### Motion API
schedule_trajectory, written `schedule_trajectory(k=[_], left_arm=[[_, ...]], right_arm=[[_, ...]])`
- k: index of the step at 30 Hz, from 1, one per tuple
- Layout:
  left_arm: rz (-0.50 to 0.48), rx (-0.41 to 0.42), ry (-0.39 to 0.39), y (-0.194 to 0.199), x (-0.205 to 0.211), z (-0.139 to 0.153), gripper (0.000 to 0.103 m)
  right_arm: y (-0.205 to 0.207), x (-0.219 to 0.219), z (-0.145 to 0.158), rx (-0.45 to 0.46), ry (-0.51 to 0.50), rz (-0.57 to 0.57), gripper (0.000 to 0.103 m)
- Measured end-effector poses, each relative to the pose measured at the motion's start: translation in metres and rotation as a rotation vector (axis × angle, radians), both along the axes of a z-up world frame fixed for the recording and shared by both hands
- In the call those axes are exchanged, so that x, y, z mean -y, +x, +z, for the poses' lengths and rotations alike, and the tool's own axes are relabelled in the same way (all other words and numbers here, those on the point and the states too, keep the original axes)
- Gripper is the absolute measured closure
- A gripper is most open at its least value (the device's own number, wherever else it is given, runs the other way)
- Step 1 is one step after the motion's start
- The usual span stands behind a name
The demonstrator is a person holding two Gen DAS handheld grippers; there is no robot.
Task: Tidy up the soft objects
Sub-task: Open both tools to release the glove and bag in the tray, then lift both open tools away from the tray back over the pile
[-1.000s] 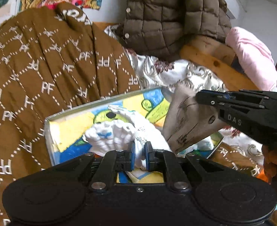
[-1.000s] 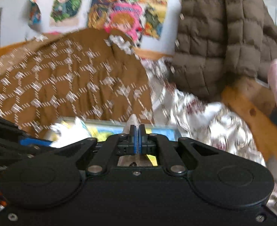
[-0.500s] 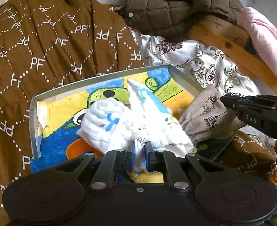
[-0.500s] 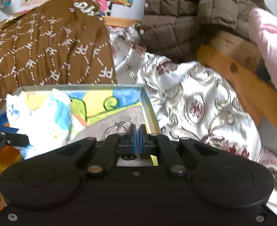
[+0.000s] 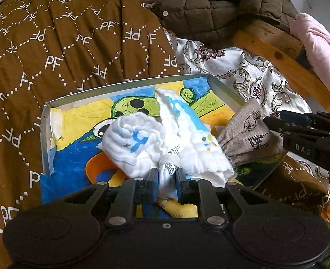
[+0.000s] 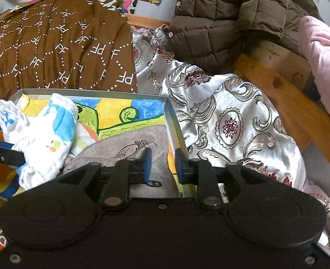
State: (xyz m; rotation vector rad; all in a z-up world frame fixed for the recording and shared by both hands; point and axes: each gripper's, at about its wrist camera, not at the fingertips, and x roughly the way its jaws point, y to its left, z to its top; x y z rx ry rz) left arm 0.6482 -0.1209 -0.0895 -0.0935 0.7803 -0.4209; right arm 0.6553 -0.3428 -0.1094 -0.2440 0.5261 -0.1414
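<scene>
A shallow grey tray (image 5: 129,83) with a bright cartoon lining lies on the bed. A white cloth with blue marks (image 5: 165,141) rests in it. My left gripper (image 5: 166,186) has its jaws a little apart around the cloth's near end. A grey-beige printed cloth (image 5: 248,139) lies at the tray's right side. In the right wrist view this cloth (image 6: 124,148) lies under my right gripper (image 6: 162,165), whose jaws stand open above it. The tray wall (image 6: 174,125) and white cloth (image 6: 43,134) show there too.
A brown "PF" patterned cover (image 5: 52,51) lies left and behind the tray. A silver floral cloth (image 6: 227,121) lies right of it. A brown puffer jacket (image 6: 227,18), a wooden rail (image 6: 288,103) and pink fabric (image 6: 322,58) are at the back right.
Both cloths have come down into the tray. My right gripper has opened and let go of the grey-beige cloth. My left gripper's jaws have widened around the white cloth.
</scene>
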Motion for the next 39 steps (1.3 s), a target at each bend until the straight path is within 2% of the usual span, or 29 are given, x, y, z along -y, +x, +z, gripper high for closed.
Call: schedule_trajectory(k=[1, 5, 7, 10, 15, 17, 19, 23, 25, 31, 34, 39], left_arm=[[0.003, 0.001, -0.001, -0.001, 0.000, 0.001, 0.085], [0.013, 0.011, -0.004, -0.005, 0.000, 0.007, 0.080], [0.019, 0.019, -0.003, -0.007, -0.002, 0.011, 0.076], [0.032, 0.031, -0.003, -0.010, -0.004, 0.018, 0.069], [0.045, 0.071, 0.000, -0.019, -0.010, 0.033, 0.057], [0.060, 0.089, -0.003, -0.023, -0.014, 0.042, 0.049], [0.069, 0.108, -0.007, -0.027, -0.018, 0.051, 0.046], [0.088, 0.152, -0.013, -0.038, -0.025, 0.069, 0.036], [0.102, 0.179, -0.015, -0.045, -0.029, 0.078, 0.035], [0.151, 0.269, -0.022, -0.072, -0.042, 0.105, 0.029], [0.164, 0.298, -0.032, -0.085, -0.049, 0.118, 0.022], [0.184, 0.344, -0.037, -0.107, -0.058, 0.139, 0.011]], right_arm=[[-0.002, -0.001, 0.003, 0.002, -0.005, 0.000, 0.070], [-0.011, -0.007, 0.012, 0.024, -0.041, 0.011, 0.059], [-0.016, -0.012, 0.016, 0.031, -0.045, 0.033, 0.046], [-0.023, -0.022, 0.020, 0.039, -0.066, 0.058, 0.040], [-0.032, -0.038, 0.029, 0.054, -0.079, 0.087, 0.035], [-0.036, -0.043, 0.036, 0.065, -0.073, 0.090, 0.030], [-0.040, -0.048, 0.044, 0.081, -0.071, 0.096, 0.024], [-0.052, -0.059, 0.065, 0.112, -0.064, 0.112, 0.017], [-0.059, -0.066, 0.075, 0.130, -0.070, 0.116, 0.012], [-0.083, -0.086, 0.109, 0.187, -0.085, 0.140, 0.007], [-0.099, -0.096, 0.127, 0.220, -0.088, 0.151, 0.001], [-0.128, -0.112, 0.154, 0.269, -0.104, 0.165, 0.001]])
